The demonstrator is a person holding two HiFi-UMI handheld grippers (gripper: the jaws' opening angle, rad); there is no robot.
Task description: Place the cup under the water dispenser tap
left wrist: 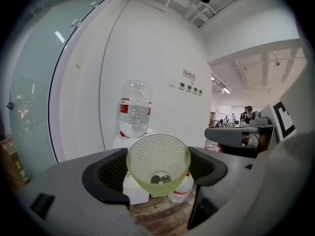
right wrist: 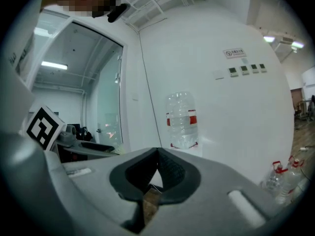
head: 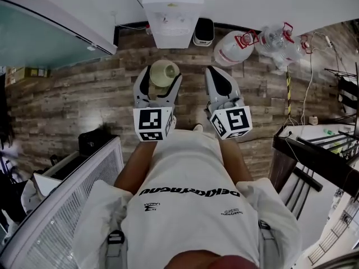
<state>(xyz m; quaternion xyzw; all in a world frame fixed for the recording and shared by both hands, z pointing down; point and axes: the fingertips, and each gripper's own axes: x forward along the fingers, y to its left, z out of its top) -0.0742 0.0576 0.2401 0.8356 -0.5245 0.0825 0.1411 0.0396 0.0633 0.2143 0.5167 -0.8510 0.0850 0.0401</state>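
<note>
Left gripper holds cup — empty.

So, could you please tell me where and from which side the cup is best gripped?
Around its mid wall, from the side, one jaw on each flank: the cup tapers to a narrow base and stands mouth-up, as the left gripper holds it now.
</note>
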